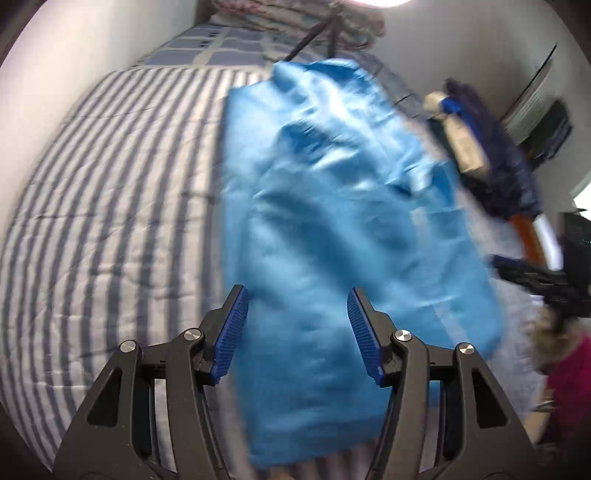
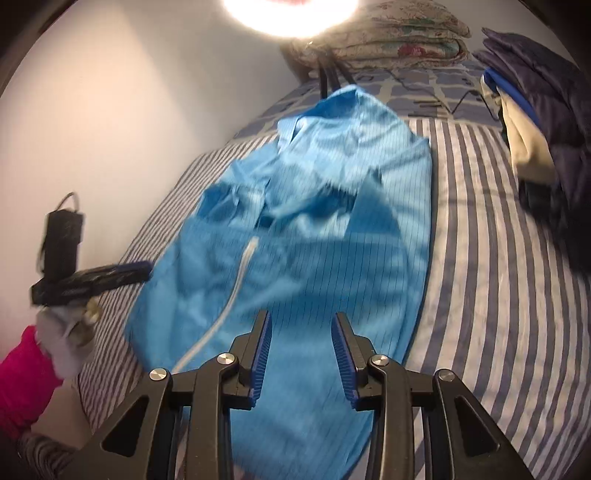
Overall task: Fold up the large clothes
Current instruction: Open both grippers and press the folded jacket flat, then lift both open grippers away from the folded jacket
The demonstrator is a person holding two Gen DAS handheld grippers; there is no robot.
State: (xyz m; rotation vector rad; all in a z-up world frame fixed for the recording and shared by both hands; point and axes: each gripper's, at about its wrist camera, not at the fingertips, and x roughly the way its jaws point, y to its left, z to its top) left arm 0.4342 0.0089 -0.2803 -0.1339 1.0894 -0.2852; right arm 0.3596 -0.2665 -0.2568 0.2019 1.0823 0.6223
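Note:
A large light-blue garment (image 1: 332, 229) with a white zipper lies lengthwise on the striped bed (image 1: 110, 192), folded into a long narrow shape. It also shows in the right wrist view (image 2: 314, 240), with its zipper (image 2: 236, 284). My left gripper (image 1: 295, 325) is open and empty above the garment's near end. My right gripper (image 2: 301, 350) is open and empty above the garment's near end. The left gripper also shows at the left edge of the right wrist view (image 2: 92, 280), and the right gripper at the right edge of the left wrist view (image 1: 535, 280).
A pile of dark blue and cream clothes (image 2: 535, 122) sits on the bed's right side, and it also shows in the left wrist view (image 1: 480, 147). Folded floral bedding (image 2: 388, 37) lies at the head. A white wall (image 2: 129, 110) runs along the left. A bright lamp (image 2: 291, 14) glares above.

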